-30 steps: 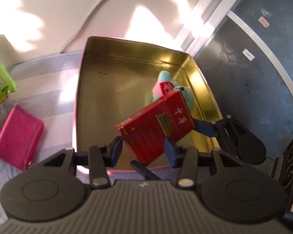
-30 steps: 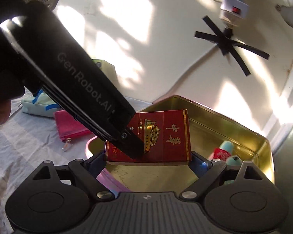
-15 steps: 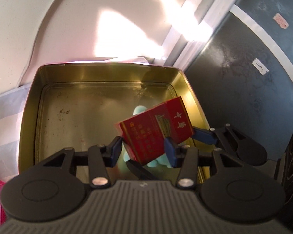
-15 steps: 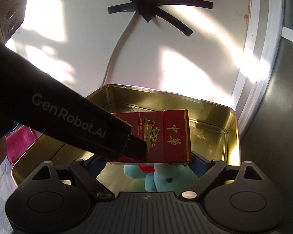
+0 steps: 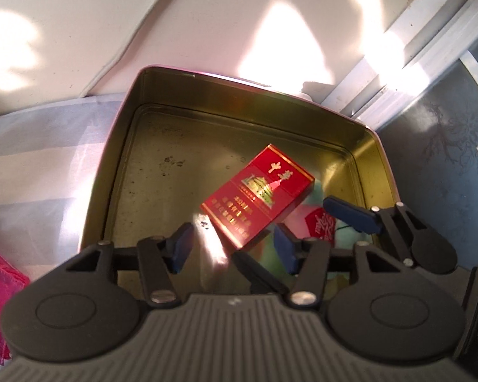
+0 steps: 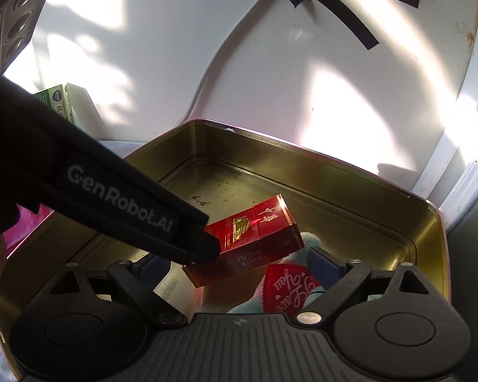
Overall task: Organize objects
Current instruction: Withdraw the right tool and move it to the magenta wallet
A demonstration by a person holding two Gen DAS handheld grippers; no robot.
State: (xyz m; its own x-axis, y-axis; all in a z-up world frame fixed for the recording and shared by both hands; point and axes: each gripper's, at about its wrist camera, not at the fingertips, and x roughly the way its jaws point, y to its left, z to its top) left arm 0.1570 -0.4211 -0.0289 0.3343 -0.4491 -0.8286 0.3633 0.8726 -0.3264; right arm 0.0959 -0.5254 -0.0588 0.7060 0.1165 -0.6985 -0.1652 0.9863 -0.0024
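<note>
The left gripper (image 5: 232,245) hangs over the near edge of the gold tin (image 5: 181,82), its jaws opening, and the blue pads (image 5: 181,248) stand clear of the red cigarette pack (image 5: 258,195) with nothing pressed between them. The right gripper (image 6: 239,264) is spread wide too; its pads sit on either side of the pack (image 6: 248,242) without touching it. The pack is tilted inside the tin (image 6: 334,165), one end propped on a pale blue plush toy (image 5: 315,191) that carries a red heart tag (image 6: 286,286), the other end low toward the tin's floor. From the right wrist view, the left gripper's dark finger (image 6: 118,203) crosses in front of the pack's left end. Outside the tin, a pink pouch (image 5: 0,273) lies on the striped cloth (image 5: 38,159), and a green-and-white box (image 6: 63,102) stands against the white wall (image 6: 175,47)
</note>
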